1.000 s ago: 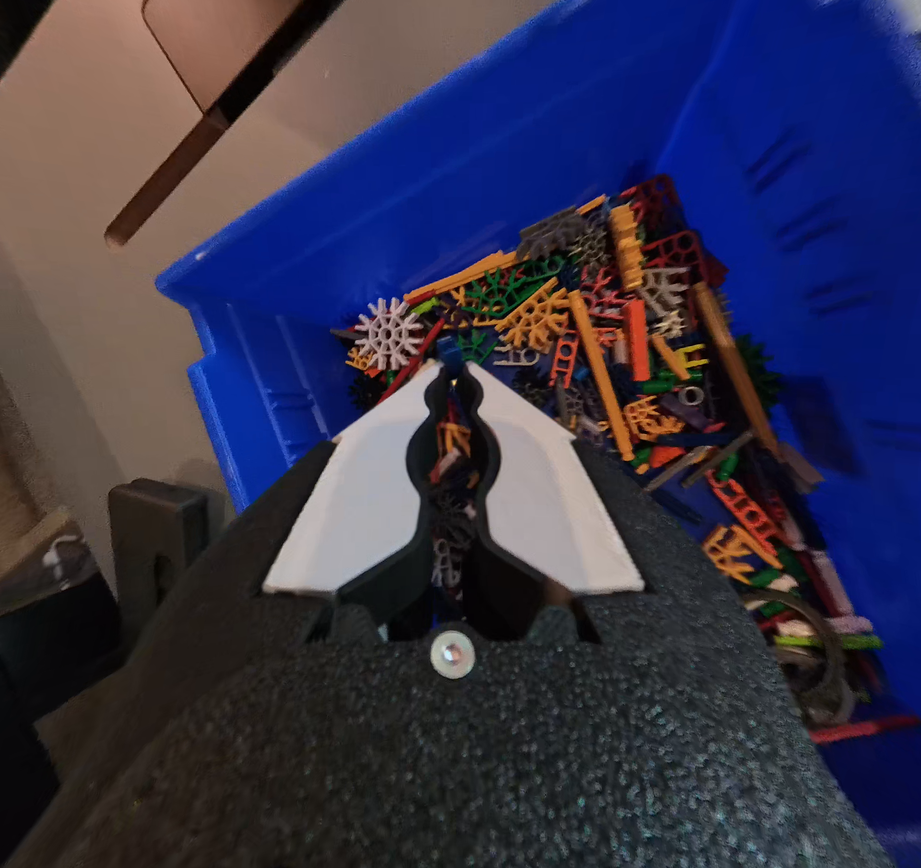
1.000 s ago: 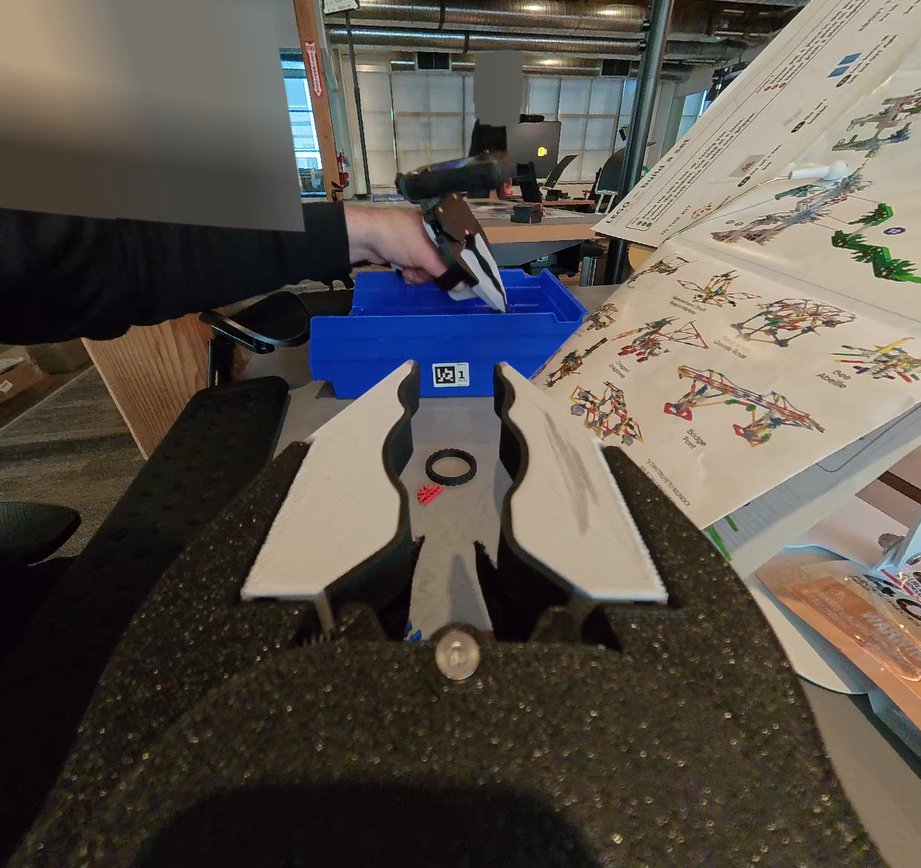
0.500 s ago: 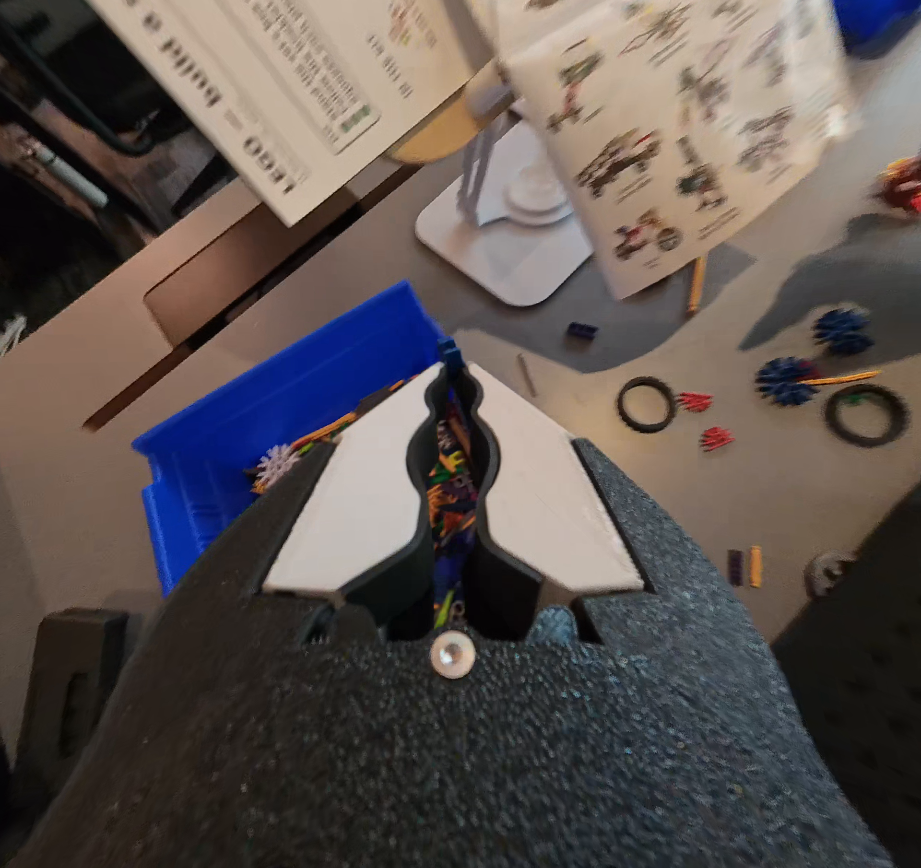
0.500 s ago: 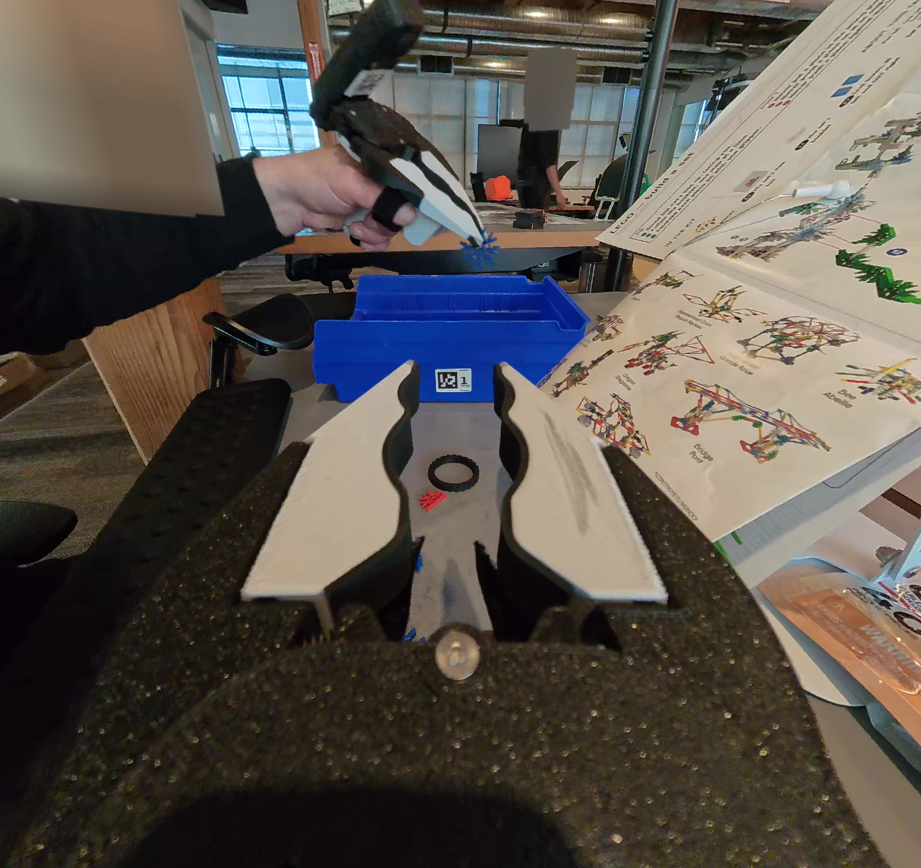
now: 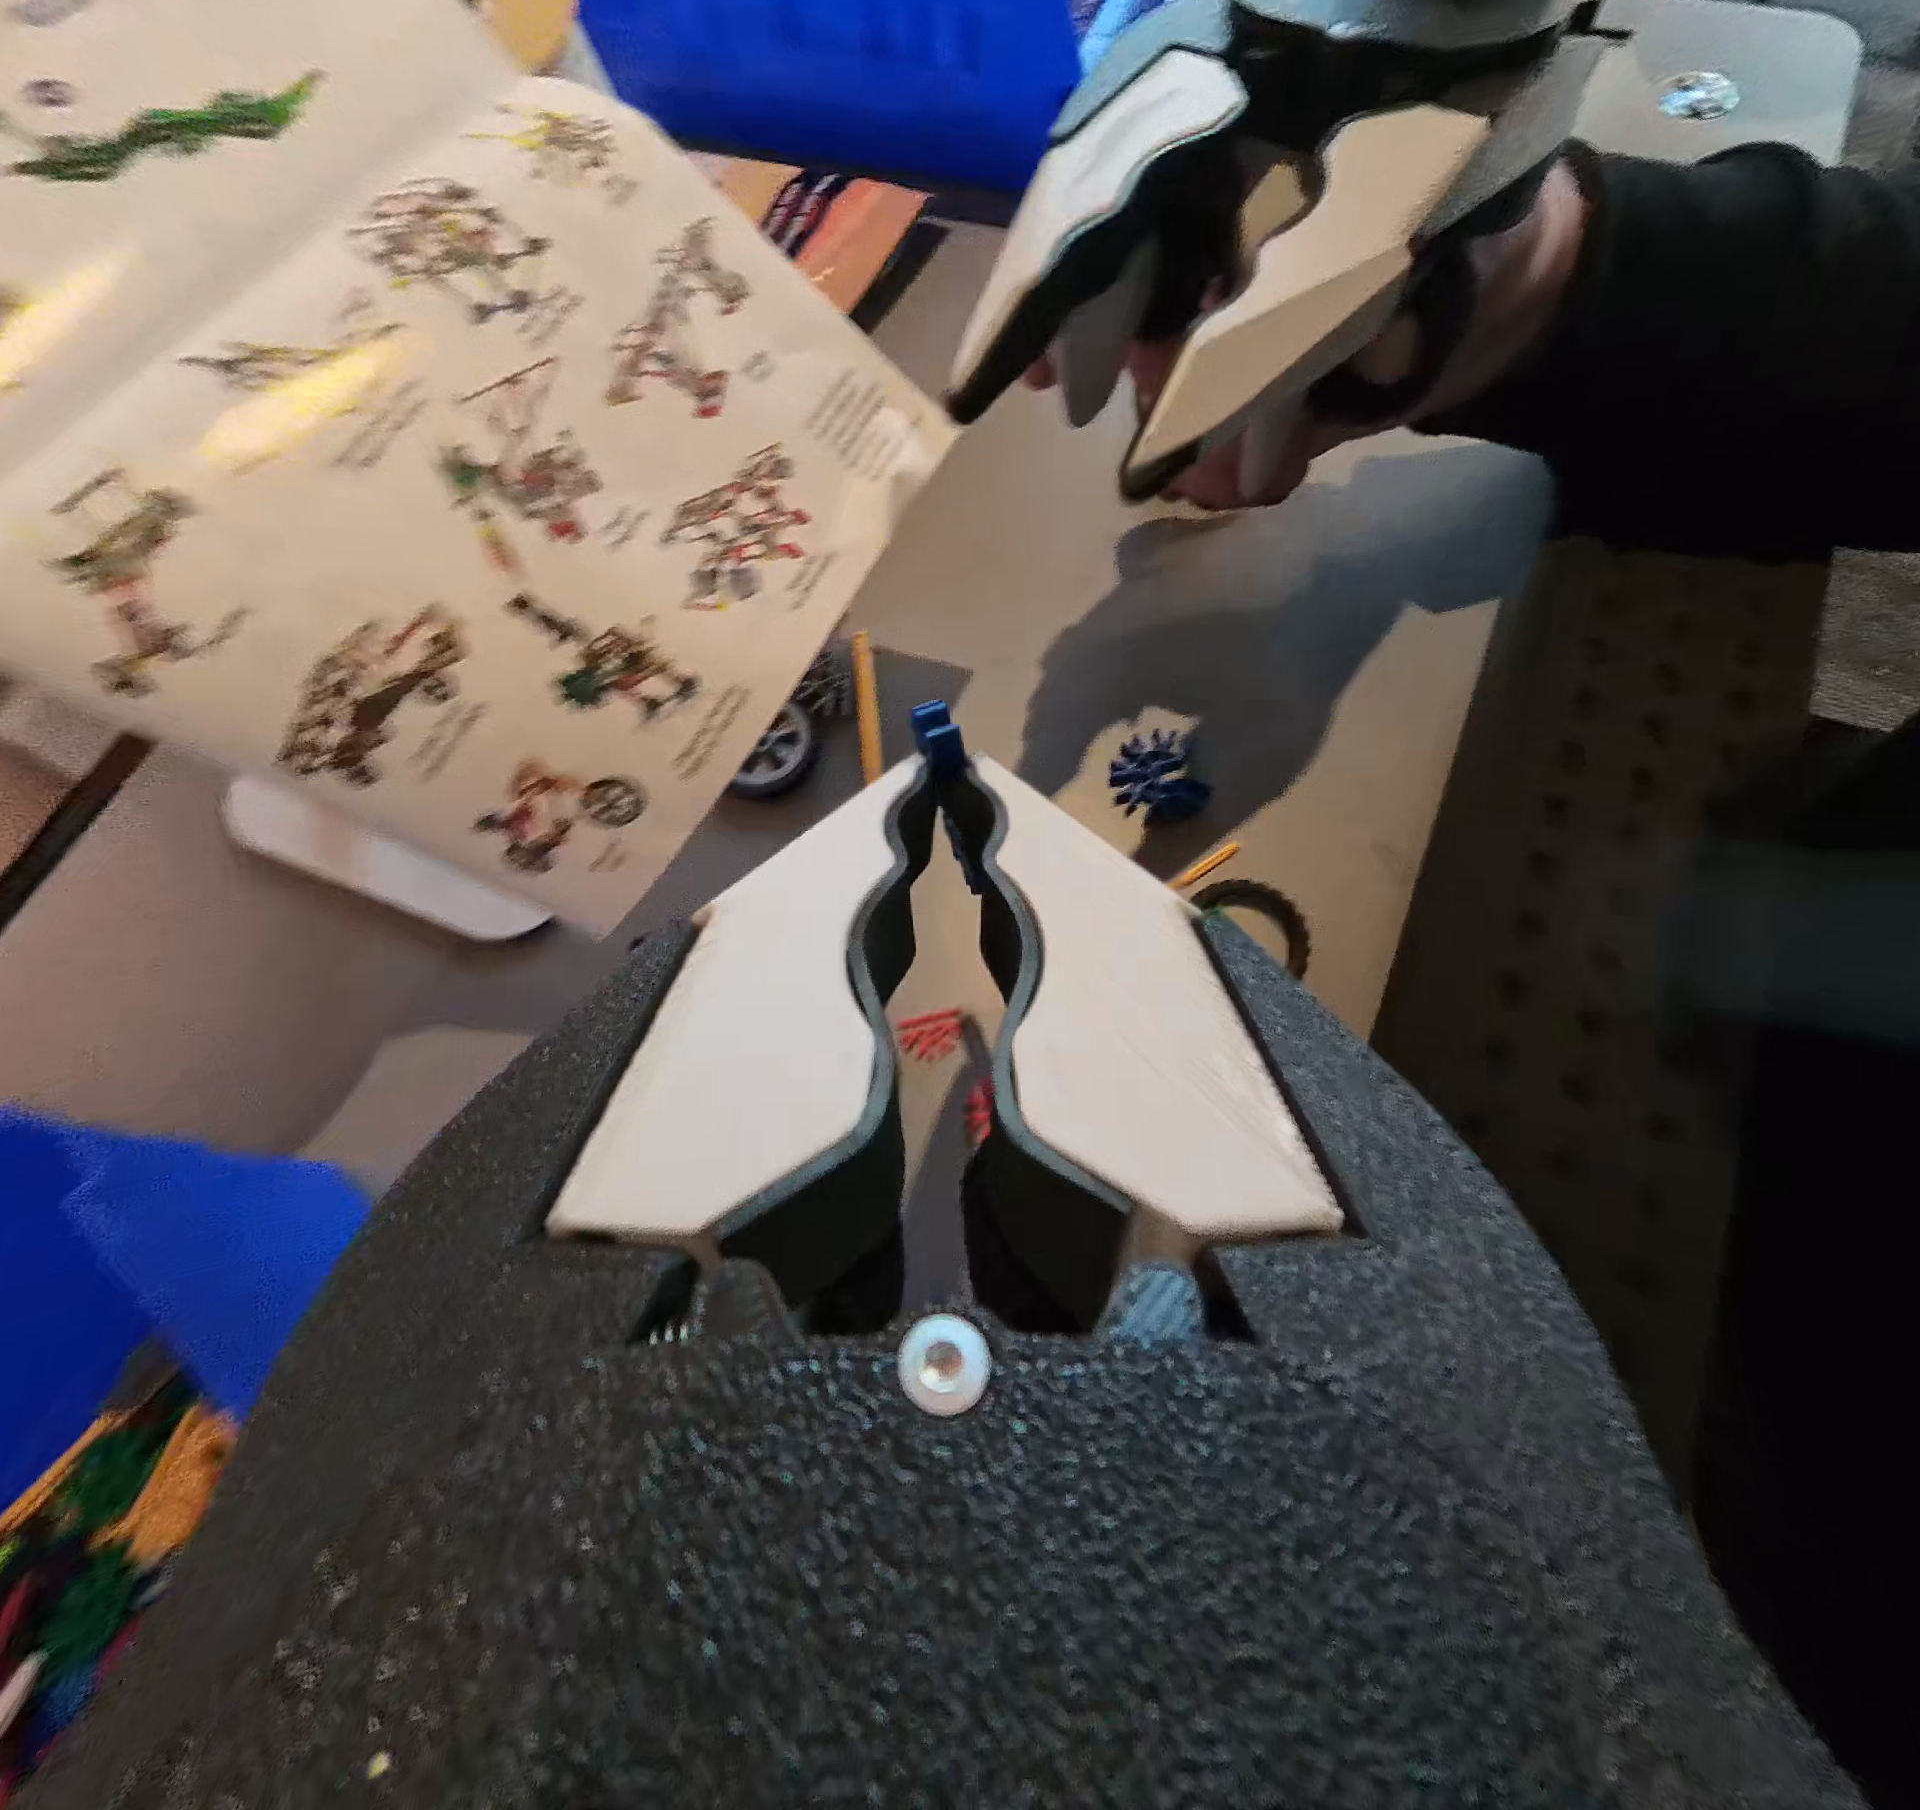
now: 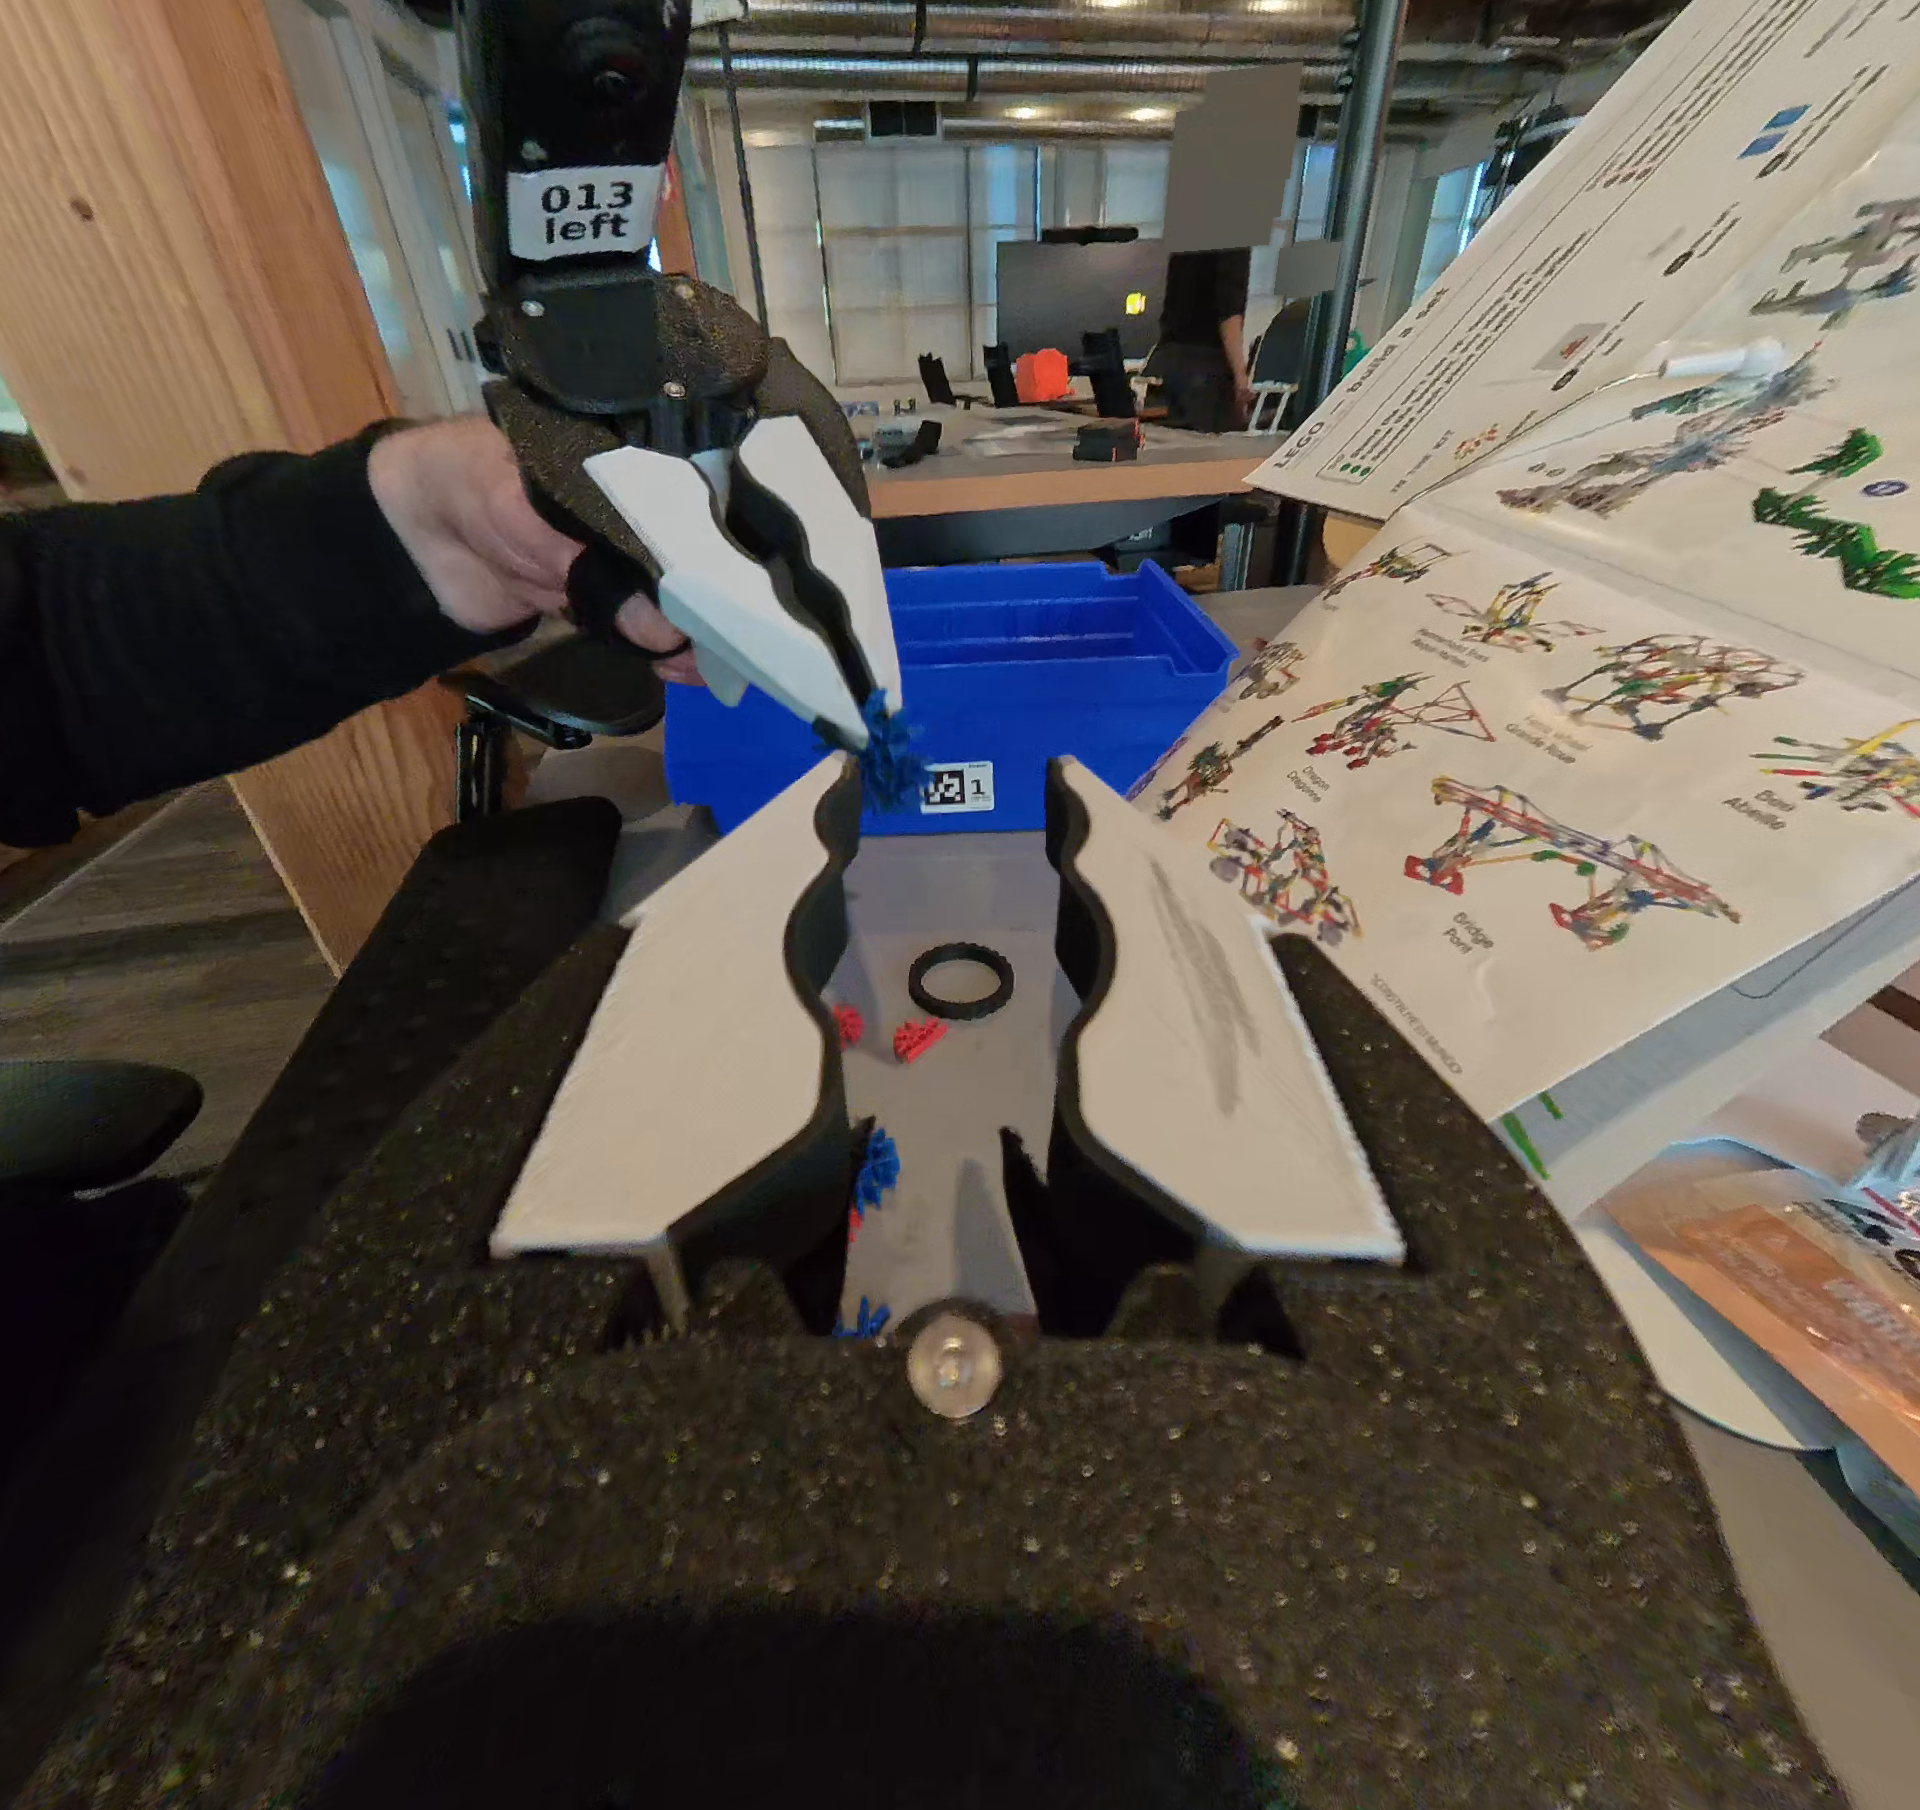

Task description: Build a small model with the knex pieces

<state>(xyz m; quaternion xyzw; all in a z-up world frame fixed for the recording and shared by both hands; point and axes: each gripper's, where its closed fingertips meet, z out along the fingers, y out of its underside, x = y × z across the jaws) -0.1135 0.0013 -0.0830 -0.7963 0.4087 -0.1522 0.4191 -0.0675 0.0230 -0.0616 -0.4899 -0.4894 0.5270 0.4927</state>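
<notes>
My left gripper [image 5: 948,768] is shut on a blue snowflake connector [image 5: 940,734] and holds it in the air above the table. In the right wrist view the same left gripper [image 6: 862,726] hangs just ahead of my right gripper's left fingertip, with the blue connector [image 6: 891,747] at its tips. My right gripper [image 6: 951,773] is open and empty, low over the grey table [image 6: 935,887]. It also shows in the left wrist view [image 5: 1049,441], open, at the upper right. Another blue connector [image 5: 1155,773], a black tyre ring [image 6: 960,979] and red connectors [image 6: 916,1038] lie on the table.
A blue bin [image 6: 1049,659] stands at the table's far end and shows at the lower left of the left wrist view [image 5: 156,1272], holding several coloured pieces. A propped instruction sheet [image 6: 1558,721] fills the right side. An orange rod [image 5: 864,706] and a wheel [image 5: 779,752] lie under it. My right fingertips sit around 6 cm from my left ones.
My left gripper has lifted the blue connector out of the bin and swung it over the table toward my right gripper. My right gripper has stayed still and open.
</notes>
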